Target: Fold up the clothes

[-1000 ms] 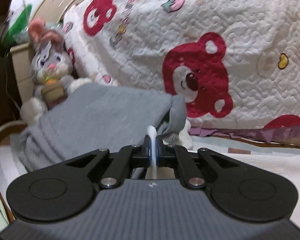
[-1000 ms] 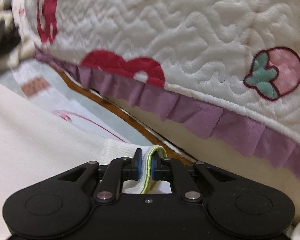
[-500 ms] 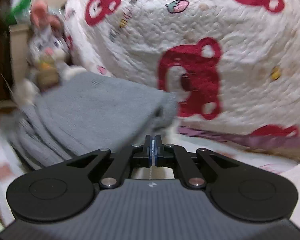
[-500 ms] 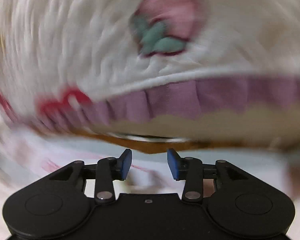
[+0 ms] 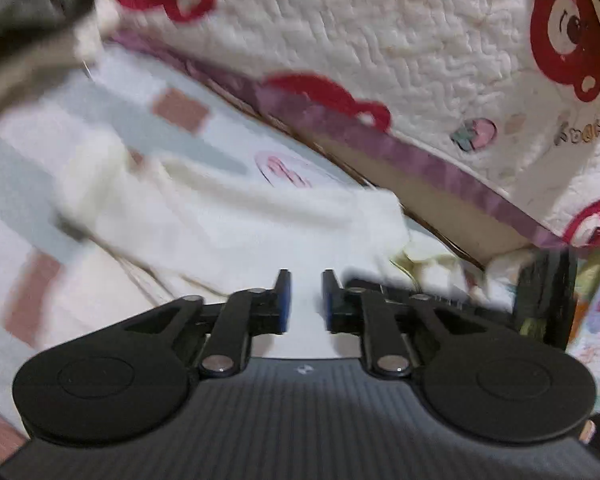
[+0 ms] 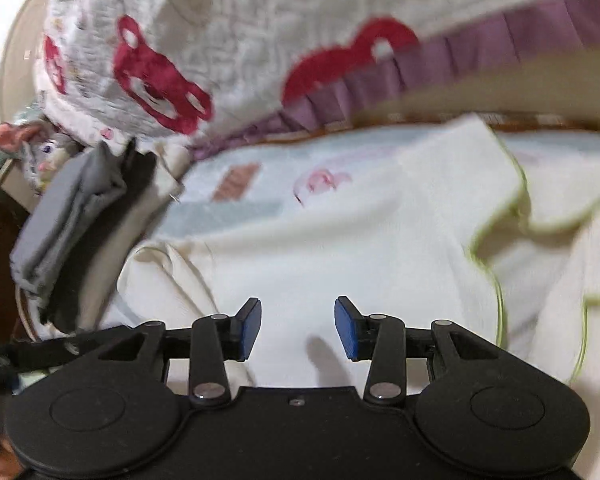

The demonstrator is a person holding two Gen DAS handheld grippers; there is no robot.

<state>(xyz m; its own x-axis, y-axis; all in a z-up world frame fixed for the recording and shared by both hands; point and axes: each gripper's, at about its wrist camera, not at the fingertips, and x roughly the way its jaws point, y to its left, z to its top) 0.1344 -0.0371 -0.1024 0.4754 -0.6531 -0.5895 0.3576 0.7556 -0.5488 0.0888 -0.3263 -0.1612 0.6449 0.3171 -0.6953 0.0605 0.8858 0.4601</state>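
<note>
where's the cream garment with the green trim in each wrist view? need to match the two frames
Left wrist: cream garment lies across the centre, just beyond the jaws; green trim barely shows at right.
Right wrist: it fills centre and right, green edge clear at right.
Shared landmark: the pink print on the sheet, just past the garment's far edge.

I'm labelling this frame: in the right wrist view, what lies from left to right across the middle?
Plush grey rabbit toy → folded grey garment → brown patch on the pale printed sheet → cream garment with lime-green edging.
</note>
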